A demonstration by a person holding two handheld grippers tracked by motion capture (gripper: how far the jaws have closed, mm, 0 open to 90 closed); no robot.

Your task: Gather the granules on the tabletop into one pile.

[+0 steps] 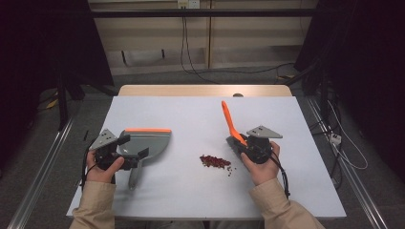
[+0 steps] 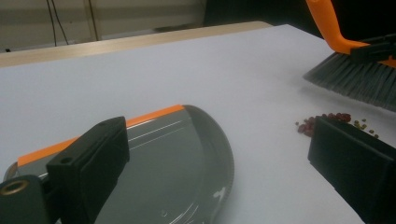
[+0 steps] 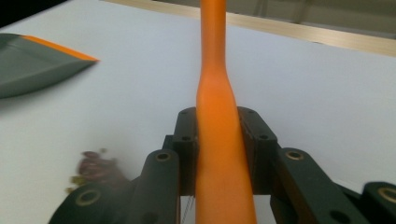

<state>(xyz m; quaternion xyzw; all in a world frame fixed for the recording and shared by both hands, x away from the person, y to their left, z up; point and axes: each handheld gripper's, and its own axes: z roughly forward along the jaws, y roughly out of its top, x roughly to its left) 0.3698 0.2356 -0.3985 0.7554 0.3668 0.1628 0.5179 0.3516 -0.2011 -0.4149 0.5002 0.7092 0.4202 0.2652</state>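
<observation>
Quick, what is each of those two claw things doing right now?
Left gripper: open, jaws wide apart over the grey plastic dustpan with an orange lip.
Right gripper: shut on the orange-handled brush with grey bristles.

There is one grey dustpan (image 1: 143,143) with an orange edge, and it sits right by the left gripper (image 1: 128,151), one of the two grippers. There is one brush (image 1: 232,126) with an orange handle and grey bristles, and it sits in the right gripper (image 1: 243,144). There is one little pile of small red beans (image 1: 215,161) on the one white table (image 1: 191,114), between the two grippers and nearer the right one, with a few loose bits just beside the pile, too small and too many to count.
</observation>
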